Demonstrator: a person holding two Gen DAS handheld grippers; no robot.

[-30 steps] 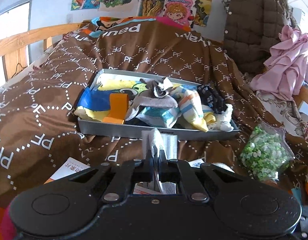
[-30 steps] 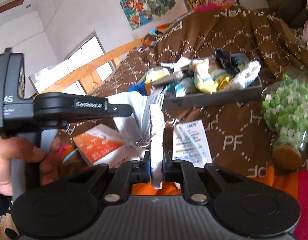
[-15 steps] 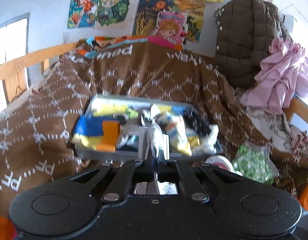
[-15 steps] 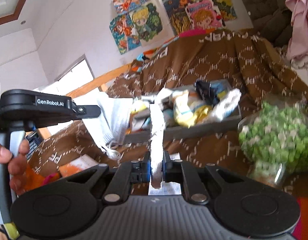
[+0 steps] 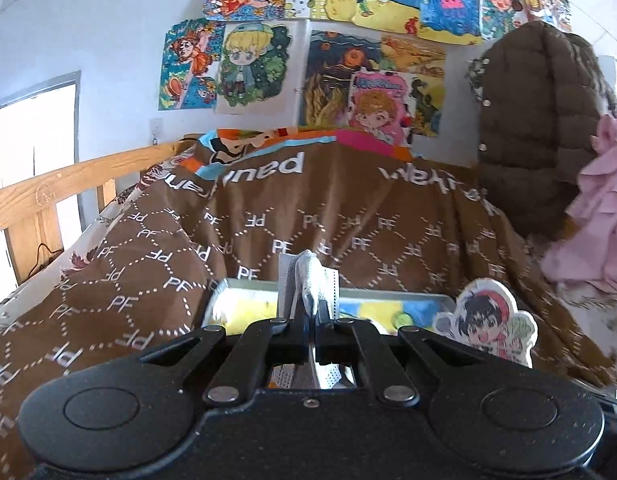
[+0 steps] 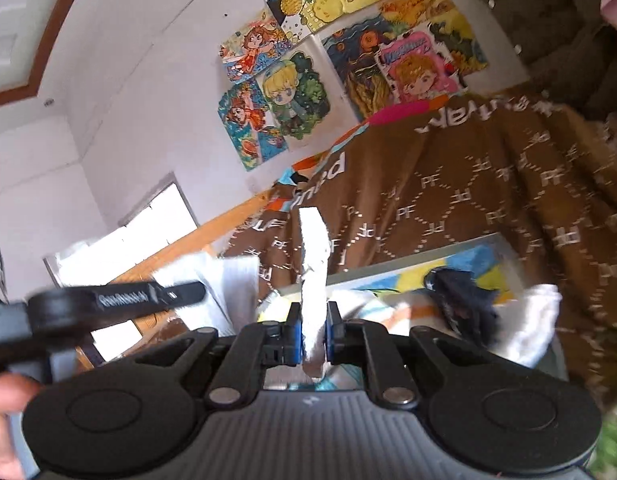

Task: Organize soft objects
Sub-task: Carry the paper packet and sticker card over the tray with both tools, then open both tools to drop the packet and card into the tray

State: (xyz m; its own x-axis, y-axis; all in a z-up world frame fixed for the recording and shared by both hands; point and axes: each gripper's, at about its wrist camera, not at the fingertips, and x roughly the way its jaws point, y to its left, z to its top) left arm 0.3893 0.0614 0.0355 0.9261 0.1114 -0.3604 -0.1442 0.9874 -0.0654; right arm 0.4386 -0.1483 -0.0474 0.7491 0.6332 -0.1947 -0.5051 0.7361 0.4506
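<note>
Left gripper [image 5: 311, 322], jaws pressed together on a pale grey ribbed cloth [image 5: 310, 280] that stands up crumpled from the pinch. Right gripper [image 6: 313, 334] pinches the same cloth's white folded edge [image 6: 314, 252]. Behind lies a grey tray [image 6: 408, 266] of mixed soft items on a brown patterned blanket [image 5: 348, 216]; beyond, wall posters [image 5: 252, 68].

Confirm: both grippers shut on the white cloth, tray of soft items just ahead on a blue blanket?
Blanket colour is wrong: it is brown with a white pattern, as the left wrist view shows. The rest holds: left gripper and right gripper are each shut on the white cloth, with the tray just ahead.
</note>
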